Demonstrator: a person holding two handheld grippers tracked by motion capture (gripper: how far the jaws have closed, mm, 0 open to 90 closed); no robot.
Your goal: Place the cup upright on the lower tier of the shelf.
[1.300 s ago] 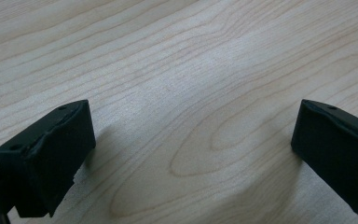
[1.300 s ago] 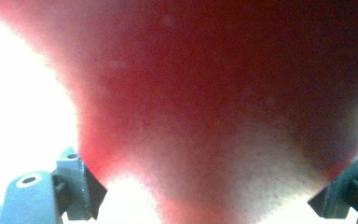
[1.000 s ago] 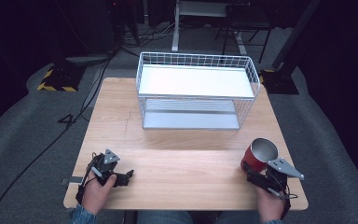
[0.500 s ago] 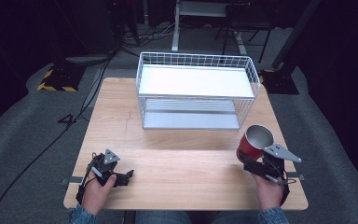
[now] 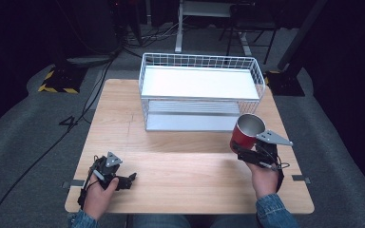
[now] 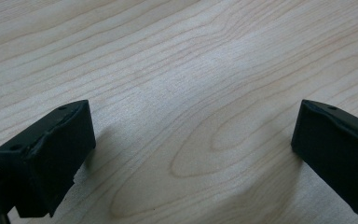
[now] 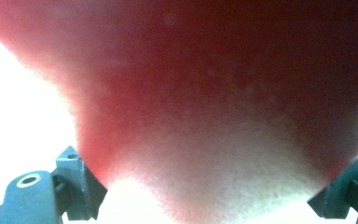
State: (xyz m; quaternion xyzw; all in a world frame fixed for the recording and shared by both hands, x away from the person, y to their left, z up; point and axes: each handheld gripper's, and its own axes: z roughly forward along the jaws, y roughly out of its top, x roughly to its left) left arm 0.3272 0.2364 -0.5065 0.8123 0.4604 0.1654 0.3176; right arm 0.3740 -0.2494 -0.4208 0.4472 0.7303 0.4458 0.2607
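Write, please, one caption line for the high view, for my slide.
Right claw holds a red cup before the white wire rack; left claw rests open on the wooden table.

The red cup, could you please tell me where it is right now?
In the high view the red cup is at the table's right side, held off the wood in the right gripper, just in front of the white wire basket's right front corner.

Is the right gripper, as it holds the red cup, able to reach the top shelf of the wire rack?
Probably yes. The right gripper holds the red cup above the table, just in front of the wire rack. The white top shelf is bare, and nothing stands between it and the cup.
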